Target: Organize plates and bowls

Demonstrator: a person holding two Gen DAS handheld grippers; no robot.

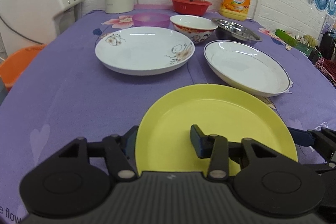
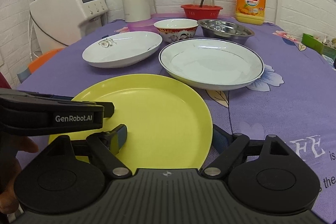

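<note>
Jaws of the left gripper (image 1: 162,140) stand apart across the left rim of the yellow plate (image 1: 220,119), one finger outside it, the other over its well; whether they pinch it cannot be told. Ahead lie the floral plate (image 1: 145,49), the blue-rimmed plate (image 1: 247,66) and the patterned bowl (image 1: 193,27) on the purple tabletop (image 1: 73,87).

In the right wrist view, the right gripper (image 2: 170,135) straddles the plate's right rim likewise, jaws apart. A steel bowl (image 2: 225,29) sits far ahead.

Glossy glazed white plates (image 1: 144,49) (image 2: 211,62) — smooth matt yellow plastic plate (image 1: 214,117), shiny metal bowl (image 2: 225,29), soft purple cloth (image 1: 73,98).
</note>
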